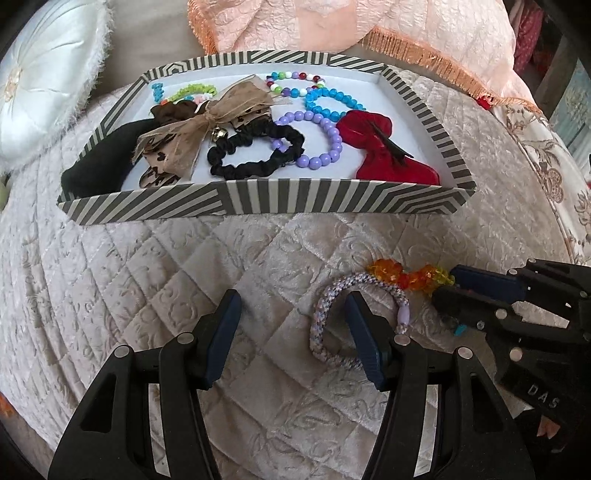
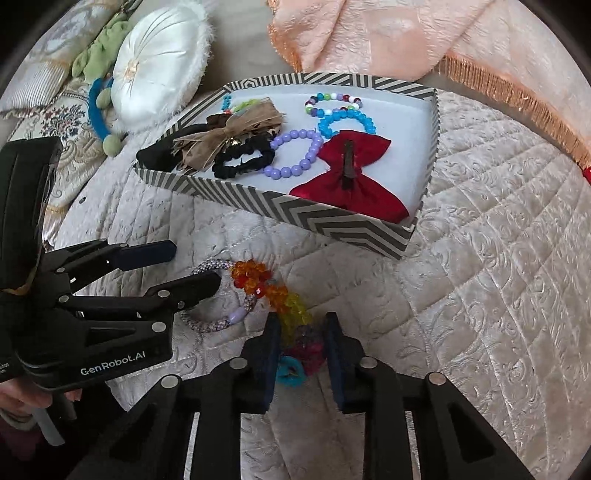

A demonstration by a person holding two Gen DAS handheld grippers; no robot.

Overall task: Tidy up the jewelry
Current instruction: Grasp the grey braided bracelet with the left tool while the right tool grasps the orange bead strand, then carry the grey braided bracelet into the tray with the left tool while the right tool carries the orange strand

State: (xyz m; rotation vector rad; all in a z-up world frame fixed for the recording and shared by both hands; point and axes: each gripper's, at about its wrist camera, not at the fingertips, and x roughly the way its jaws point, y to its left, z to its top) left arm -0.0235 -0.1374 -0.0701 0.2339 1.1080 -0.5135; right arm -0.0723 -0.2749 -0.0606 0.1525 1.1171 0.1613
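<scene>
The crystal bracelet (image 2: 275, 295) lies on the quilt (image 2: 461, 288) in front of the striped box (image 2: 332, 225), its orange, yellow and red beads trailing toward the right gripper (image 2: 301, 354). That gripper's fingers (image 2: 271, 354) stand on either side of the bracelet's dark red and turquoise end, close beside the beads but with a gap showing, so they are parted and not clamped on it. In the left wrist view the same bracelet (image 1: 410, 277) runs to the right gripper (image 1: 448, 286), whose fingers there look close together around the beads; whether they touch them I cannot tell.

Just beside it, overlapping the orange beads, lies a woven bracelet (image 1: 332, 314) in pale lilac. One finger of the left gripper (image 1: 291, 317) sits inside its loop, the other well to the left; the fingers are spread wide and grip nothing.

The box holds a red bow (image 1: 380, 147), a lilac bead bracelet (image 1: 317, 138), a blue bead bracelet (image 1: 332, 101), a mixed bead bracelet (image 1: 295, 81), a black scrunchie (image 1: 255, 153) and a tan bow (image 1: 207, 122).

Behind are a white cushion (image 2: 162, 55) and a fringed peach cloth (image 2: 388, 33).
</scene>
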